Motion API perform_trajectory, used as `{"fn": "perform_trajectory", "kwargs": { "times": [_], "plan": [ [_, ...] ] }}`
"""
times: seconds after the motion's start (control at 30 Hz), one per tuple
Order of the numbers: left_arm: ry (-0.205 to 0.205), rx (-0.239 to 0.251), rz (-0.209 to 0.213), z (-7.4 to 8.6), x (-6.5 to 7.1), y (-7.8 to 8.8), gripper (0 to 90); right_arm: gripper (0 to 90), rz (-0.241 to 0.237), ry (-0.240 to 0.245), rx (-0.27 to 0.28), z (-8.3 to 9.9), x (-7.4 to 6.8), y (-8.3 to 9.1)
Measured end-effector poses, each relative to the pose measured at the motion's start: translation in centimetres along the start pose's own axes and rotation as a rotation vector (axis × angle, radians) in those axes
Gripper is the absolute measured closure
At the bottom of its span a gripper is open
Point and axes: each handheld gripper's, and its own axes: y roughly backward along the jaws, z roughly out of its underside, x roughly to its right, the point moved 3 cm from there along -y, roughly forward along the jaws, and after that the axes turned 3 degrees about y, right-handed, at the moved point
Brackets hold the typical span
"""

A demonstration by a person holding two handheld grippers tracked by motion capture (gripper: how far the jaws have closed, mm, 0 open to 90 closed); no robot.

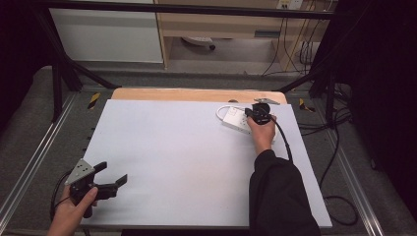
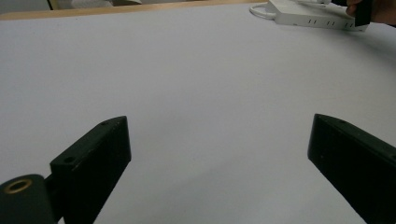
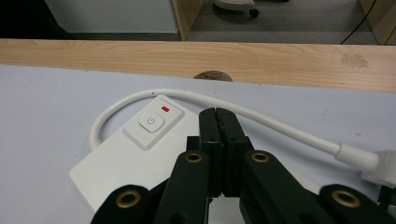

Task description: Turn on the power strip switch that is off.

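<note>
1. Now, my right gripper (image 3: pixel 218 114) is pressed shut with nothing between its jaws, tips over the white power strip (image 3: pixel 140 154) at the far right of the table (image 1: pixel 162 147).
2. The strip's power button (image 3: pixel 151 123) lies just left of and slightly beyond my tips; the strip's long axis runs toward me.
3. My left gripper (image 1: pixel 112 173) hangs wide open and empty at the near left corner, well apart, so the right does the pressing.
</note>
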Motion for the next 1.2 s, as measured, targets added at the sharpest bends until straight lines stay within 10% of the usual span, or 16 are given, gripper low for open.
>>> {"fn": "perform_trajectory", "kwargs": {
  "times": [1.2],
  "plan": [
    [-0.006,-0.004,0.004,0.01,0.10,-0.06,6.1,90.0,0.022,-0.022,-0.011,0.35,-0.35,-0.88]
  ]
}}
